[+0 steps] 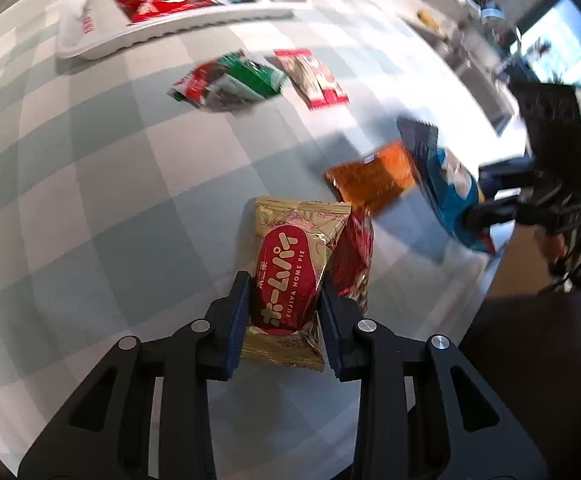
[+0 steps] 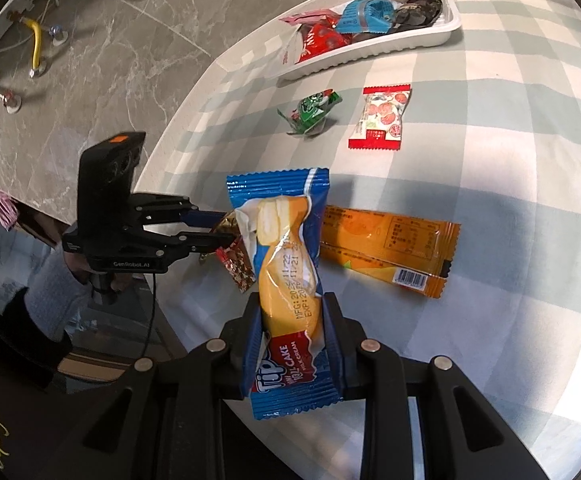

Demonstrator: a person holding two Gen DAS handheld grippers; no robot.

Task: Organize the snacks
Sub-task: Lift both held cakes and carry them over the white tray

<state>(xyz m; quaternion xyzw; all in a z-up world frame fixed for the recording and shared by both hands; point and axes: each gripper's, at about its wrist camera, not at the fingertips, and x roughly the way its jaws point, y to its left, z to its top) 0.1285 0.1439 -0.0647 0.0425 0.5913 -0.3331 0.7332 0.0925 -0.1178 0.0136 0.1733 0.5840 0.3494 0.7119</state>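
Note:
My left gripper (image 1: 284, 286) is shut on a gold and red Home Pie packet (image 1: 290, 268), held just above the checked tablecloth; it also shows in the right wrist view (image 2: 214, 228). A small red foil packet (image 1: 354, 256) lies beside it. My right gripper (image 2: 290, 308) is shut on a blue roll cake packet (image 2: 286, 264), lifted above the table; it also shows in the left wrist view (image 1: 446, 184). A white tray (image 1: 90, 36) at the far edge holds several snacks.
On the cloth lie an orange packet (image 2: 390, 248), a green packet (image 2: 310, 114) and a red-and-white packet (image 2: 382, 118). The white tray (image 2: 430, 36) sits far right in the right wrist view. The table edge and marble floor (image 2: 90, 60) are to the left.

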